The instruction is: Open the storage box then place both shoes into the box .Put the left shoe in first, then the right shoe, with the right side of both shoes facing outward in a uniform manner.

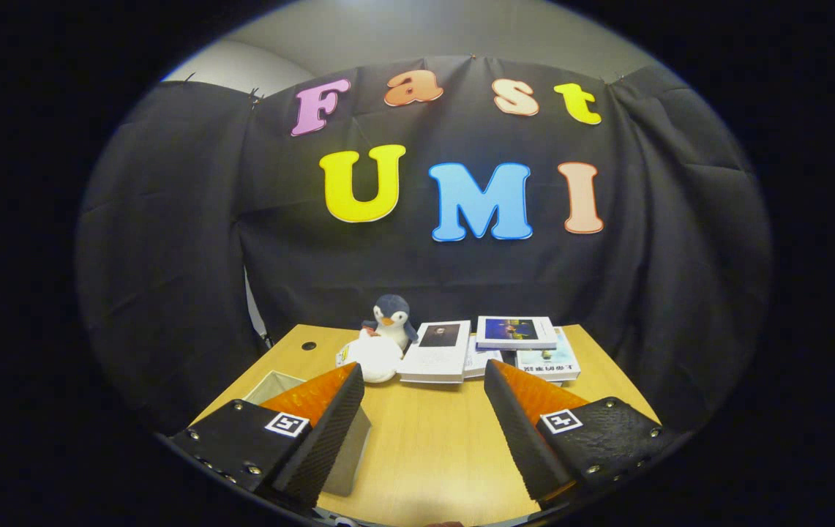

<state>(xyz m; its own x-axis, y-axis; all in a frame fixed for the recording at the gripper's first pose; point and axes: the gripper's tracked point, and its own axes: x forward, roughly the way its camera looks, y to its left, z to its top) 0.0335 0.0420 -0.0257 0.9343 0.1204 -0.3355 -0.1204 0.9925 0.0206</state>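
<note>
Tongs (423,384): fingers spread wide apart, nothing between them; bare tabletop shows through the gap. In my judgement this spread suits an approach to a bulky thing rather than a carry.
Height: the tongs hang above the table (424,446), looking forward and slightly down, which keeps the far end of the table in sight.
Storage box (274,386): a pale, thin-walled container sits under and just behind the left finger, which covers most of it. One corner and a light inner wall show, so the top appears open here; a lid cannot be made out. I take this to be the task's box, but that is a judgement.
Shoes: a white rounded object (372,356) lies just beyond the left fingertip. It may be a shoe; too little detail shows to tell.
Stage: the box interior is mostly hidden, so its contents cannot be told.
Penguin toy (391,318): upright, just behind the white object, beyond the left finger.
Books (494,348): a loose overlapping pile beyond the gap and the right finger, near the table's far edge, away from the box.
</note>
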